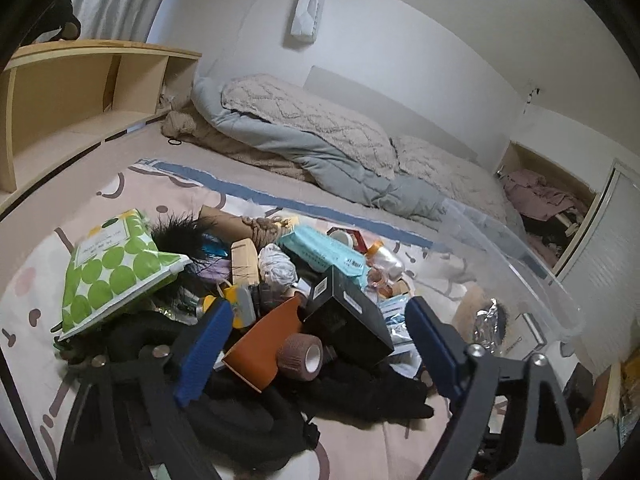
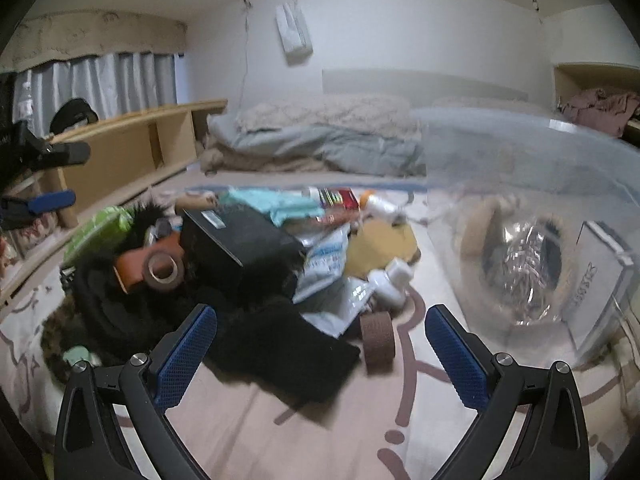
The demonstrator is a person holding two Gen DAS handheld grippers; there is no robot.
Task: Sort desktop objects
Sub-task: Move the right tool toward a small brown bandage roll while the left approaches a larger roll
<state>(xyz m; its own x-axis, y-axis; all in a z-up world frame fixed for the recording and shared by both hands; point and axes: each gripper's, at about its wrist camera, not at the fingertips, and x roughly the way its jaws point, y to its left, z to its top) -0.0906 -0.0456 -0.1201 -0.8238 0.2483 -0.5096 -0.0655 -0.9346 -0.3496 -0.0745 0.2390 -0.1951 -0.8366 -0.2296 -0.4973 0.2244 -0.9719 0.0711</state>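
White walls [image 2: 400,20], plain, dim even light. Grey curtains [image 2: 100,80] at left under beige pelmet [image 2: 100,36]. Low light-wood shelf unit [image 1: 80,92] along left wall, open compartments. Bed [image 1: 340,184] against far wall, pale headboard [image 2: 420,80] behind. Rumpled grey-blue duvet [image 1: 304,148] with beige quilted blanket [image 1: 312,116] on top. Patterned pink spread [image 2: 280,420] in foreground. White pouch [image 1: 306,10] hangs on wall. Wooden alcove [image 1: 552,200] at right holds pinkish clothes.

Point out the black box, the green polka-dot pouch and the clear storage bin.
black box [image 1: 344,312], left wrist view, top face.
green polka-dot pouch [image 1: 116,272], left wrist view, dotted front.
clear storage bin [image 2: 520,152], right wrist view, near wall.
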